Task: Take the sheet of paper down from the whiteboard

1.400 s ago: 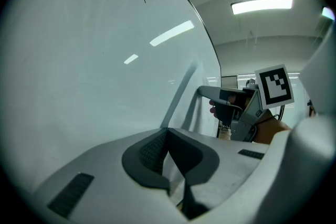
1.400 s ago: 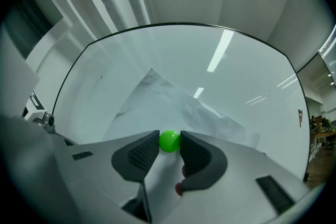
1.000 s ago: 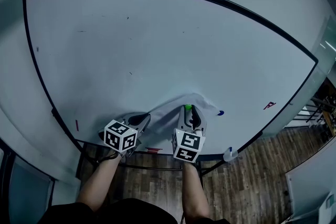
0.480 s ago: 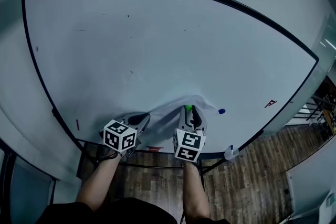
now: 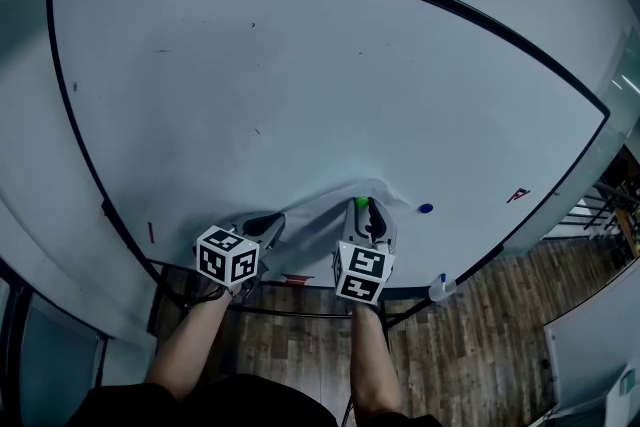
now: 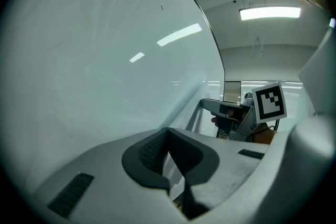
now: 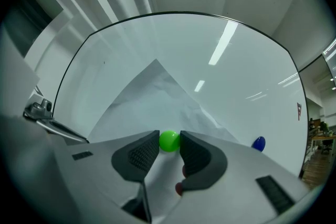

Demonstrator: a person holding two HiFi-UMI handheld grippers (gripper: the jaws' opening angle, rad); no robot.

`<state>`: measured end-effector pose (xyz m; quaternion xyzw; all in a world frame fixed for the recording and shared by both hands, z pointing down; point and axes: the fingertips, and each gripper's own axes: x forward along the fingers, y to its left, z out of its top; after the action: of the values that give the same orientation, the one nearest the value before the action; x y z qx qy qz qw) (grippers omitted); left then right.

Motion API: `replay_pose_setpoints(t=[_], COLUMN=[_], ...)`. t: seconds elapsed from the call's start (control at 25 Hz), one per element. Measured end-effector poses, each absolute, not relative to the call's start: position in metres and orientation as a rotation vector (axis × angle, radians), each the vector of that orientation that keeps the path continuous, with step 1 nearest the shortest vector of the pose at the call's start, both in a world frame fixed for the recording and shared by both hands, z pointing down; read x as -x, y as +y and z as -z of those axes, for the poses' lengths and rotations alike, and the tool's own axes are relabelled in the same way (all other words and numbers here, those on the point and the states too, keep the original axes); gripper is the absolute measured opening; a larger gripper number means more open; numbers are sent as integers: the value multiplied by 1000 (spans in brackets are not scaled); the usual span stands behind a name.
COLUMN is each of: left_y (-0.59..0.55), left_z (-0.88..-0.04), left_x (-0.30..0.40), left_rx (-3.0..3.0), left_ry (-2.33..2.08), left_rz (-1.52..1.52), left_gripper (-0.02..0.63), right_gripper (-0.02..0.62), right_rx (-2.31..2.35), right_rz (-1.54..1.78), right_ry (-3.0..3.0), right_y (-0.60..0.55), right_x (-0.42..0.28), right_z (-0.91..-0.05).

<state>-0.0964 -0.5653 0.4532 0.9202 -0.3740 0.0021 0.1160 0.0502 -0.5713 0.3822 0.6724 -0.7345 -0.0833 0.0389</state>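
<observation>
Whiteboard (image 5: 300, 75) ahead: right hand-held gripper (image 7: 169, 138) clamps green magnet (image 7: 169, 142) pinning sheet of paper (image 7: 157, 92); left hand-held gripper (image 6: 167, 136) pinches it left of the magnet.

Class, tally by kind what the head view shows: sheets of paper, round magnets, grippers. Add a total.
Sheet of paper: 1
Round magnets: 2 (green magnet, blue magnet)
Grippers: 2 (left gripper, right gripper)
Total: 5
</observation>
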Motion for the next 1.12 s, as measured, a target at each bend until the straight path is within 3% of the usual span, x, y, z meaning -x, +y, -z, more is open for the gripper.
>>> replay_pose_setpoints(t=[1.12], left_y=[-561], left_z=[-461], left_x=[116], left_rx=[-2601], left_ry=[-1137], left_rz=[28], left_gripper=[21], right_gripper=[132], right_rx=[-2039], right_rz=[243], right_ry=[-2265], right_y=[-570], right_x=[-59], right_z=[-386])
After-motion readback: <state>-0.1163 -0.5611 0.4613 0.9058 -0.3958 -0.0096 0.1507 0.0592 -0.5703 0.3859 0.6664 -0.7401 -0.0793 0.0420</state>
